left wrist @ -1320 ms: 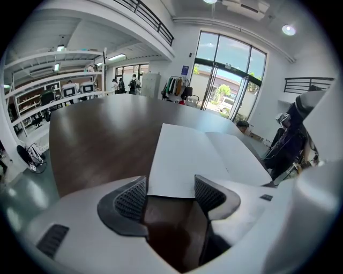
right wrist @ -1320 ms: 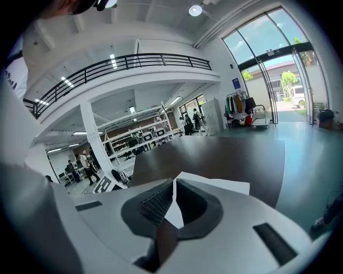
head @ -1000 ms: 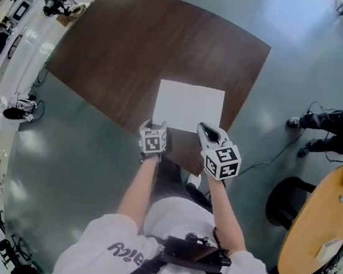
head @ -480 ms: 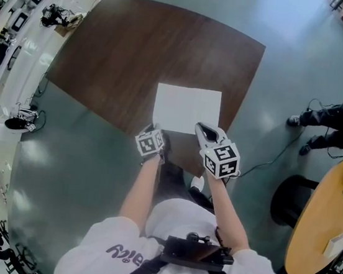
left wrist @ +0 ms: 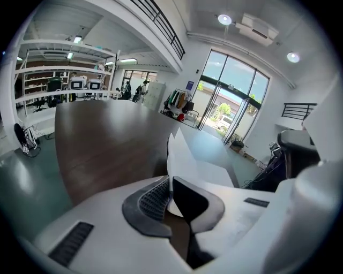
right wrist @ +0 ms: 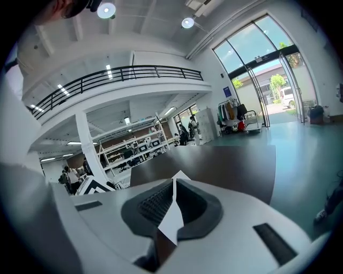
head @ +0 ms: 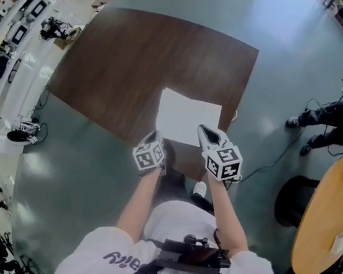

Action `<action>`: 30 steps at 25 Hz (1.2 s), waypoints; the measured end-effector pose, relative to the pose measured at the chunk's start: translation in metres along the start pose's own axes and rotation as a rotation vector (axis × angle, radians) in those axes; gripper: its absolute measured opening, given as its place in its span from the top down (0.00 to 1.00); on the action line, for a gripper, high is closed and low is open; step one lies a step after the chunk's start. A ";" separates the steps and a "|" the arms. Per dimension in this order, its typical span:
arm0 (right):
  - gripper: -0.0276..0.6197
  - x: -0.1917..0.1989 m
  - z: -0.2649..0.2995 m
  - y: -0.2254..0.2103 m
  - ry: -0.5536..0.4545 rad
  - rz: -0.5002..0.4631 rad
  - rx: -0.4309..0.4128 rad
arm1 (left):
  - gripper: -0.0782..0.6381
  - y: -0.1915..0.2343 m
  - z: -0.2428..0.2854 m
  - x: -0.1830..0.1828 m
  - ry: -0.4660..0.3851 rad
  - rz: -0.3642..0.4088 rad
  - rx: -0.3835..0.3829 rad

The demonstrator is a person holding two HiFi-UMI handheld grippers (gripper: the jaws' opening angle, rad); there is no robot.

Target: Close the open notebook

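The open notebook (head: pixel 189 118) lies white-paged on the dark wooden table (head: pixel 131 59), close to the table's edge nearest the person. Its left leaf (left wrist: pixel 179 155) stands raised off the table, caught between the jaws of the left gripper (head: pixel 161 137), which are closing on the paper. The right gripper (head: pixel 205 131) is clamped on the notebook's near right edge, a sliver of white page between its pads. Well off the table's right side, a round light-wood table (head: pixel 330 217) stands on the green floor (head: pixel 281 66).
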State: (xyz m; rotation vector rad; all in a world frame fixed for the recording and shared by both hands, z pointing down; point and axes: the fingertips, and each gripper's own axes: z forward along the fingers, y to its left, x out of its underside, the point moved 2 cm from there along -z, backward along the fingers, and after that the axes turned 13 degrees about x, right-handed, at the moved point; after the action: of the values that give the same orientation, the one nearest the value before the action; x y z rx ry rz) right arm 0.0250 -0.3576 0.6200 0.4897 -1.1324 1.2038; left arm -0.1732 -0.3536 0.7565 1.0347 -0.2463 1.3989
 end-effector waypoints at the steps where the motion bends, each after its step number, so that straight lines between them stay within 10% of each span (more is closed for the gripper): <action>1: 0.95 -0.003 -0.002 -0.002 -0.006 0.000 0.006 | 0.85 -0.006 -0.004 -0.002 -0.007 0.003 0.006; 17: 0.95 -0.016 -0.048 -0.051 -0.078 0.063 0.120 | 0.85 -0.119 0.005 0.004 0.006 0.210 0.185; 30: 0.95 0.005 -0.069 -0.076 -0.069 0.104 0.159 | 0.85 -0.186 0.068 0.068 0.189 0.288 0.312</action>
State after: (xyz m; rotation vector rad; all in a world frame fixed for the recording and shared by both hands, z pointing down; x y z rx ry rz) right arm 0.1227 -0.3260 0.6150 0.6029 -1.1373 1.3836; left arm 0.0344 -0.3254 0.7589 1.1425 -0.0375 1.8265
